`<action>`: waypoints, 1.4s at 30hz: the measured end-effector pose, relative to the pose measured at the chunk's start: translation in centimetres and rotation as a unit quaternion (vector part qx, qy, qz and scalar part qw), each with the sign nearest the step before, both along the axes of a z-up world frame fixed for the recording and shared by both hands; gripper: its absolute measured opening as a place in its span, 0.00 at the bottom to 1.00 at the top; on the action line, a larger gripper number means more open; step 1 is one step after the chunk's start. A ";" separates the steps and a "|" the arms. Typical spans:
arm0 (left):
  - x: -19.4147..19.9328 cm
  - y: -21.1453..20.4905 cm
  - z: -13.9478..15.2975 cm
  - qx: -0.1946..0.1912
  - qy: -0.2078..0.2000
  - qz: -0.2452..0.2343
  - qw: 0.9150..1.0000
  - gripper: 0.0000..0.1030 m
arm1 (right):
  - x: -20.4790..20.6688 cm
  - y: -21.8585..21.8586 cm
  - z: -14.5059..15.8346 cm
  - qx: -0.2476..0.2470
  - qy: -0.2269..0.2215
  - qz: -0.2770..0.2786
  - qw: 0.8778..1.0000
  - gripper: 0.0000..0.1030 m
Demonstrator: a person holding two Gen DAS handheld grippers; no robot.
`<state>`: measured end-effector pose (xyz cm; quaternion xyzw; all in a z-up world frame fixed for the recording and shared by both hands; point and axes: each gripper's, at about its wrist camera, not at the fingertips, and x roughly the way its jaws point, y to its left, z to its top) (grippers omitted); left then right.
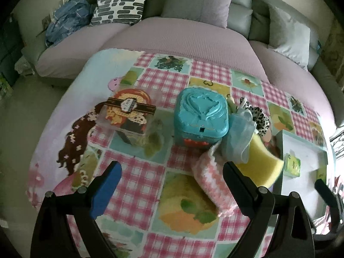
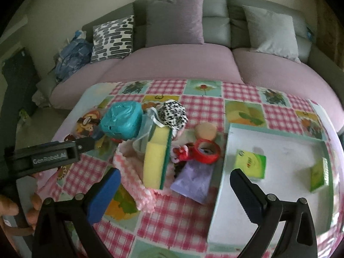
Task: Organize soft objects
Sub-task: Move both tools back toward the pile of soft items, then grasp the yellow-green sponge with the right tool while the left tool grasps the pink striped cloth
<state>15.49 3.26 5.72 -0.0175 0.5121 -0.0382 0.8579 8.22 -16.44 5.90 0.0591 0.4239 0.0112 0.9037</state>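
A pile of soft things lies on the checked tablecloth: a yellow sponge with a green edge (image 2: 155, 161), a pink knitted cloth (image 2: 133, 178), a leopard-print fabric (image 2: 173, 114), a lilac cloth (image 2: 193, 179) and a round beige puff (image 2: 206, 130). The sponge (image 1: 261, 163) and pink cloth (image 1: 211, 178) also show in the left wrist view. My right gripper (image 2: 174, 193) is open above the pile's near side. My left gripper (image 1: 172, 185) is open and empty, left of the pile; it also shows in the right wrist view (image 2: 86, 144).
A white tray with a teal rim (image 2: 277, 133) holds two green packets (image 2: 250, 163) at the right. A teal box (image 1: 202, 116), a clear box with a dark band (image 1: 131, 116) and red tape (image 2: 206, 151) stand nearby. A sofa with cushions (image 2: 174, 21) lies beyond.
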 end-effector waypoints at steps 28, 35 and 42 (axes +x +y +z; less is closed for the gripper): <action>1.3 -1.3 -6.8 -0.118 0.050 0.003 0.992 0.81 | 2.8 0.4 -4.9 0.055 0.015 0.029 0.998 0.34; 1.3 -2.3 -8.2 -0.145 0.078 -0.007 0.986 0.66 | 2.6 0.2 -5.3 0.066 0.025 0.031 0.997 0.30; 1.2 -3.3 -9.0 -0.164 0.090 -0.014 0.982 0.19 | 2.5 0.0 -5.4 0.073 0.029 0.032 0.996 0.30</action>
